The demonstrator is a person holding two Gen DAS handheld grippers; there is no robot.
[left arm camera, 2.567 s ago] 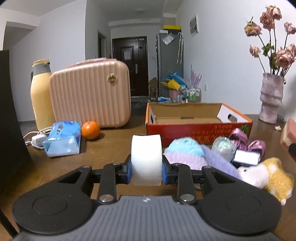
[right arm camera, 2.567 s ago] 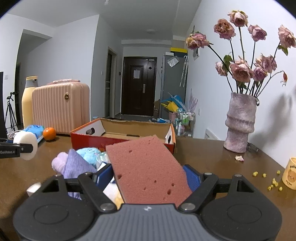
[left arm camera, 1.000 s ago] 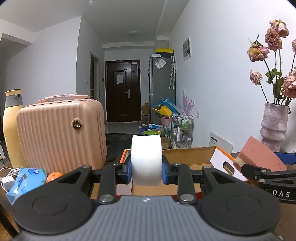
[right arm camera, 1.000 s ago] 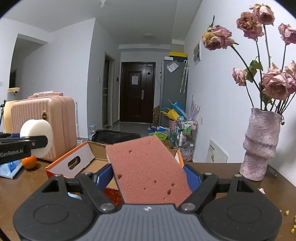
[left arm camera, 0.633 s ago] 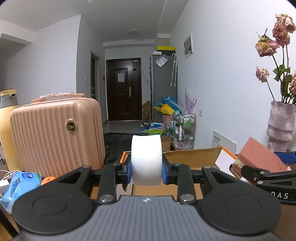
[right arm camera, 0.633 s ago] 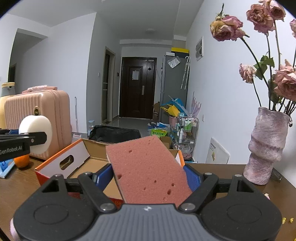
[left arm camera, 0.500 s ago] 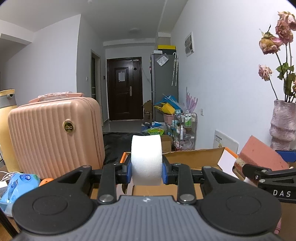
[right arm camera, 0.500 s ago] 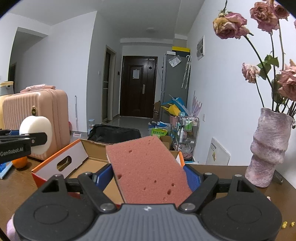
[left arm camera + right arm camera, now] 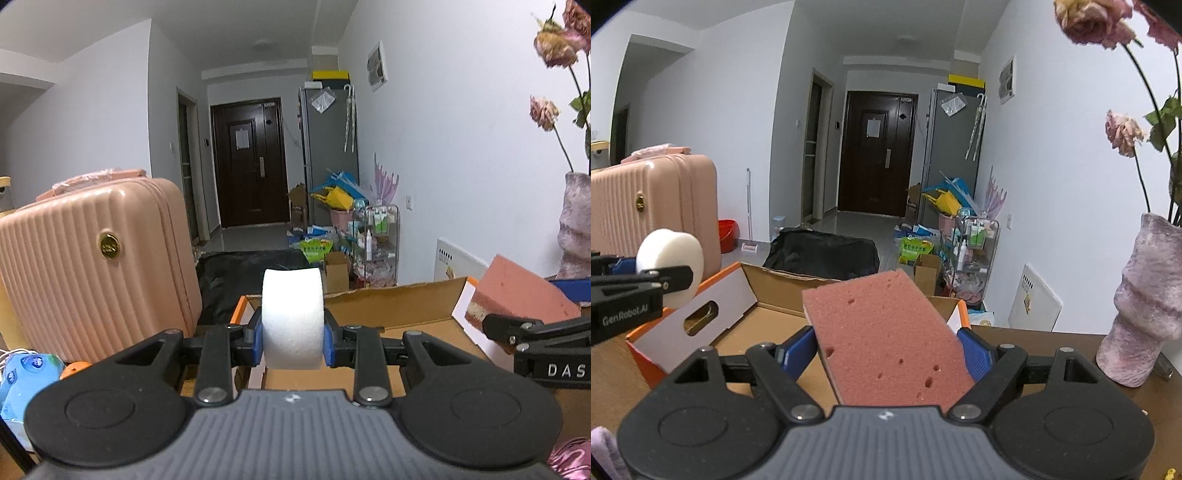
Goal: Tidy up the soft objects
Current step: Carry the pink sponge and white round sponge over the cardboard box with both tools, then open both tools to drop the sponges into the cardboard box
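**Foam and sponge now carried over the box**

White foam roll [image 9: 293, 317] and pink sponge [image 9: 886, 334] were a moment ago hanging above the pile of soft toys on the bench; both have since travelled forward together and sunk slightly, and the open cardboard box [image 9: 746, 291] now fills the lower middle of both wrist views. The toy pile has dropped out of sight, bar a pink scrap at the bottom right of the left view. Reading: transport is nearly done, release into the box looks like the next step.

Left gripper [image 9: 293, 334]: jaws nearly closed, blue pads pressing both flat sides of the foam roll, which sits upright, over the box's near left corner.

Right gripper [image 9: 888, 352]: jaws wide, clamped on the sponge's long edges. Sponge tilts up and away, over the box's right half.

Neither item touches the box yet. The two grippers are side by side above it, left one nearer the pink suitcase [image 9: 96, 254] beside the box.
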